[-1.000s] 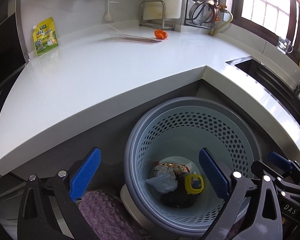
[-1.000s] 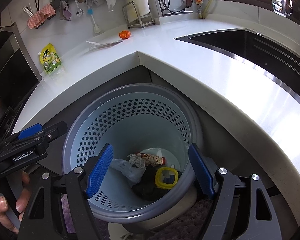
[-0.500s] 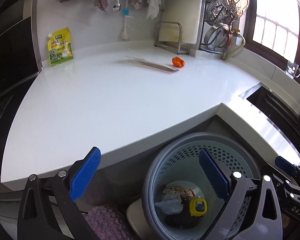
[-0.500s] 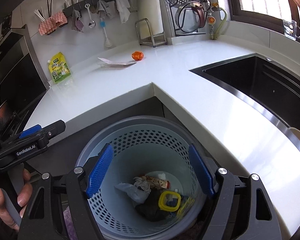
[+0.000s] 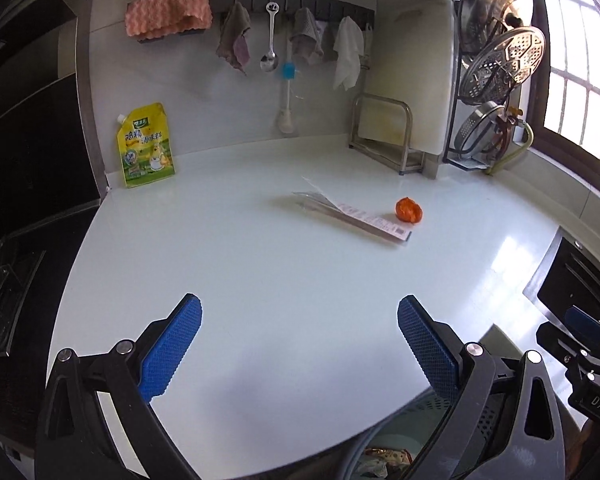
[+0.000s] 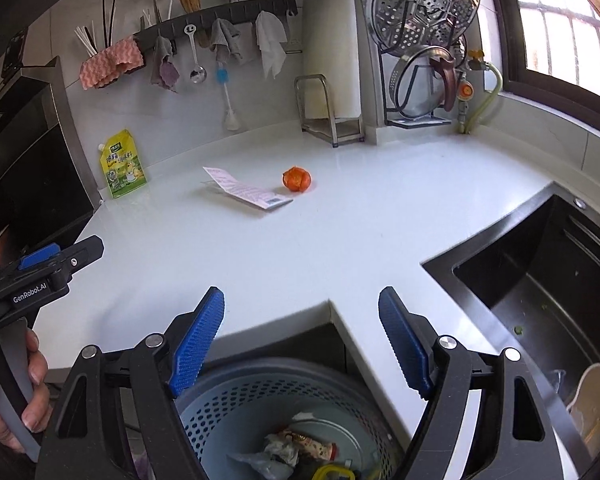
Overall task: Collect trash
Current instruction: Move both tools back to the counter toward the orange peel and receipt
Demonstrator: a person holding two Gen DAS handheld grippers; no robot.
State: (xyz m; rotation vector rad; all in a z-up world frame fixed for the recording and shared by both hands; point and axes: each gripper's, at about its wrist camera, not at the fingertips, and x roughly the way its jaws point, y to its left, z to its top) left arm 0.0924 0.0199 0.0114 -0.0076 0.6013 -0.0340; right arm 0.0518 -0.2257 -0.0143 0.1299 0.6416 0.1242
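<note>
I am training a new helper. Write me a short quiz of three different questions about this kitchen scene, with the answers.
1. True or false: the orange wrapper lies on the white counter.
2. What lies right beside that wrapper? A) a spoon B) a long paper packet C) a cup
3. Fill in: the perforated bin below the counter edge holds ____.

Key
1. True.
2. B, the long paper packet.
3. Trash: crumpled wrappers and a yellow-rimmed piece. Both the left gripper and the right gripper are open and hold nothing.
</note>
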